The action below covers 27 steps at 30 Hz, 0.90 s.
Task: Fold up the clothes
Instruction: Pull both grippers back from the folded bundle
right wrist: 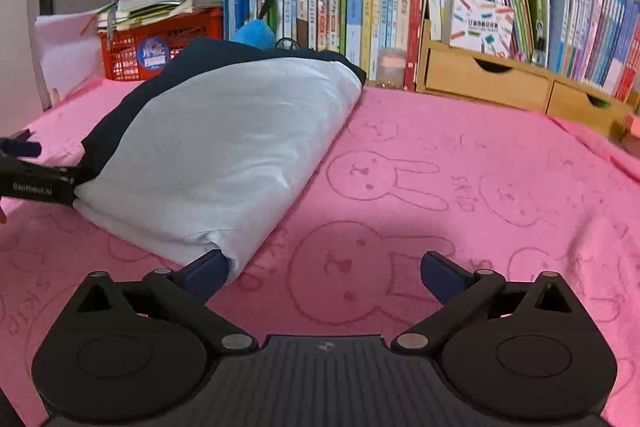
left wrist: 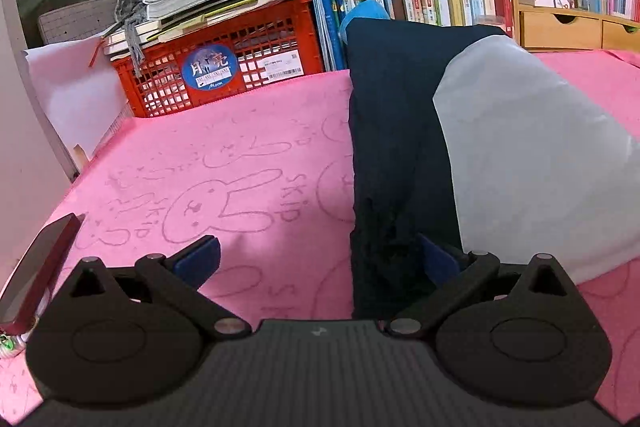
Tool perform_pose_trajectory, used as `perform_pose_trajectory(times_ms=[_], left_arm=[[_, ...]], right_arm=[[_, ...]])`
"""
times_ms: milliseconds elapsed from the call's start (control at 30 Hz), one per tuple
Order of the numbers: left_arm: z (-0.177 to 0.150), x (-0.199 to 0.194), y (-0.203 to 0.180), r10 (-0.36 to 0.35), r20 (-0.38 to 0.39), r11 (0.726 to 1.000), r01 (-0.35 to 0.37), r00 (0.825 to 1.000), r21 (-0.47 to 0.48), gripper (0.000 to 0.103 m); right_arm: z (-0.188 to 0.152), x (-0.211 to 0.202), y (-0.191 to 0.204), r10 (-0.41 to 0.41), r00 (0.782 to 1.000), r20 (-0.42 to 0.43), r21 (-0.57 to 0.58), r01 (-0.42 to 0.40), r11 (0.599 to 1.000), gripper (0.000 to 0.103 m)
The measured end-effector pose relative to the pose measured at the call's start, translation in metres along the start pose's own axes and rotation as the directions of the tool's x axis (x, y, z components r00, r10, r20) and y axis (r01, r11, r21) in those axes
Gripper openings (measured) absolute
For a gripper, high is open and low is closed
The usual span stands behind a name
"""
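A dark navy garment (left wrist: 392, 131) lies lengthwise on the pink rabbit-print cloth (left wrist: 240, 163), with a folded white garment (left wrist: 532, 155) on top of its right part. My left gripper (left wrist: 320, 259) is open at the navy garment's near edge, its right finger resting on the dark fabric. In the right wrist view the white garment (right wrist: 224, 155) covers most of the navy one (right wrist: 160, 79). My right gripper (right wrist: 320, 273) is open, its left finger touching the white garment's near corner. The left gripper (right wrist: 24, 167) shows at the left edge.
A red crate (left wrist: 216, 67) stacked with papers stands at the back left. Books (right wrist: 360, 7) and wooden drawers (right wrist: 488, 79) line the back. A dark phone-like slab (left wrist: 40, 267) lies at the left edge. Bare pink cloth (right wrist: 480, 187) spreads to the right.
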State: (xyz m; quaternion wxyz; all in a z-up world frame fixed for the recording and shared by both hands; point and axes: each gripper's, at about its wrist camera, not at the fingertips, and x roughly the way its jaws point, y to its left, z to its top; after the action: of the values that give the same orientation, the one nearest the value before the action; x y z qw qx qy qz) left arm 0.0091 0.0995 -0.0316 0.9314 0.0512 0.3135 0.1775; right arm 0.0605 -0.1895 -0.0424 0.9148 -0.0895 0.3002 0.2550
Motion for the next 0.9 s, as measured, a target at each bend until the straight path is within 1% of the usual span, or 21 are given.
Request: perform_pose_trajectory(times_ms=[167,367,433,500,567,600,633,667,700,767,833,867,900], left_arm=[[-0.002,0.005,0.006,-0.05,-0.023,0.997,0.049,0.998,-0.058,0.103],[-0.005,0.012,0.021,-0.137,-0.054,0.979,0.127,0.989,-0.159,0.103],[-0.004,0.013,0.021,-0.145,-0.058,0.976,0.134,0.988,-0.171,0.103],[-0.002,0.012,0.021,-0.146,-0.072,0.976,0.132,0.987,-0.176,0.103],[0.001,-0.006,0.024,-0.139,-0.145,0.97,0.105,0.98,-0.221,0.103],[0.0,-0.024,0.026,-0.151,-0.143,0.966,0.115,0.978,-0.233,0.103],[0.0,-0.042,0.027,-0.164,-0.141,0.961,0.126,0.976,-0.246,0.103],[-0.003,-0.068,0.027,-0.185,-0.107,0.959,0.156,0.977,-0.235,0.103],[-0.008,-0.093,0.026,-0.192,-0.079,0.961,0.171,0.978,-0.217,0.103],[-0.023,-0.141,0.023,-0.164,-0.045,0.969,0.153,0.985,-0.192,0.103],[-0.047,-0.191,0.02,-0.137,-0.023,0.976,0.131,0.99,-0.173,0.103],[-0.06,-0.21,0.021,-0.145,-0.007,0.977,0.142,0.989,-0.159,0.103],[-0.072,-0.227,0.02,-0.172,0.011,0.977,0.172,0.985,-0.127,0.103]], right_arm=[[0.001,0.005,-0.002,0.01,0.999,-0.032,0.024,-0.009,1.0,0.103],[0.003,0.009,-0.003,0.024,0.999,-0.046,0.038,-0.022,0.999,0.103],[0.004,0.009,-0.004,0.029,0.999,-0.046,0.041,-0.027,0.999,0.103],[0.004,0.008,-0.001,0.017,0.999,-0.045,0.047,-0.014,0.999,0.103],[0.001,-0.007,0.015,-0.054,0.997,-0.057,0.065,0.058,0.996,0.102],[-0.002,-0.016,0.023,-0.084,0.995,-0.06,0.074,0.089,0.993,0.102],[-0.009,-0.035,0.031,-0.085,0.996,-0.039,0.083,0.088,0.993,0.102],[-0.016,-0.054,0.04,-0.086,0.996,-0.019,0.092,0.088,0.992,0.103],[-0.023,-0.074,0.048,-0.087,0.996,0.002,0.101,0.087,0.991,0.103],[-0.037,-0.113,0.065,-0.09,0.995,0.043,0.118,0.085,0.989,0.103],[-0.052,-0.152,0.081,-0.093,0.992,0.086,0.138,0.081,0.987,0.103],[-0.065,-0.177,0.086,-0.09,0.989,0.119,0.161,0.071,0.984,0.103],[-0.078,-0.202,0.091,-0.084,0.985,0.152,0.18,0.056,0.982,0.103]])
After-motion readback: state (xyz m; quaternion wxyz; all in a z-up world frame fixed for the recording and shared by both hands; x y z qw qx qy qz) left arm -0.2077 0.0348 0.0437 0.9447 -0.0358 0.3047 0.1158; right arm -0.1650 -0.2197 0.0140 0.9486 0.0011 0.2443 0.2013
